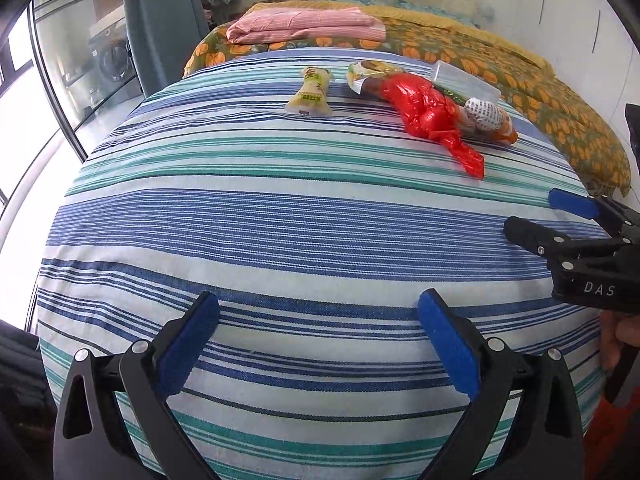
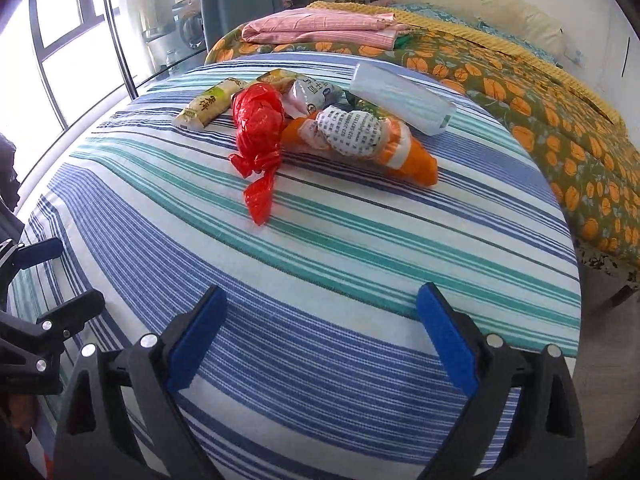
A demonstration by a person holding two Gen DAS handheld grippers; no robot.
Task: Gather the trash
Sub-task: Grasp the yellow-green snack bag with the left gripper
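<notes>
Trash lies in a cluster on the far part of a striped bed sheet point(image 1: 280, 216). A crumpled red plastic bag point(image 1: 430, 118) point(image 2: 258, 128) lies beside an orange and white wrapper point(image 2: 372, 140) point(image 1: 490, 118). A yellow-green snack wrapper point(image 1: 311, 92) point(image 2: 210, 106) lies apart to the left. A pack of pale blue masks point(image 2: 404, 96) point(image 1: 466, 82) lies behind. My left gripper point(image 1: 320, 344) is open and empty over the near sheet. My right gripper point(image 2: 320, 340) is open and empty, and shows at the right of the left wrist view point(image 1: 538, 216).
A folded pink striped cloth point(image 1: 304, 26) lies on an orange-flowered quilt point(image 1: 560, 108) beyond the sheet. Glass doors point(image 2: 120, 40) and a blue curtain point(image 1: 160, 12) stand at the far left. The bed's right edge point(image 2: 576, 288) drops to the floor.
</notes>
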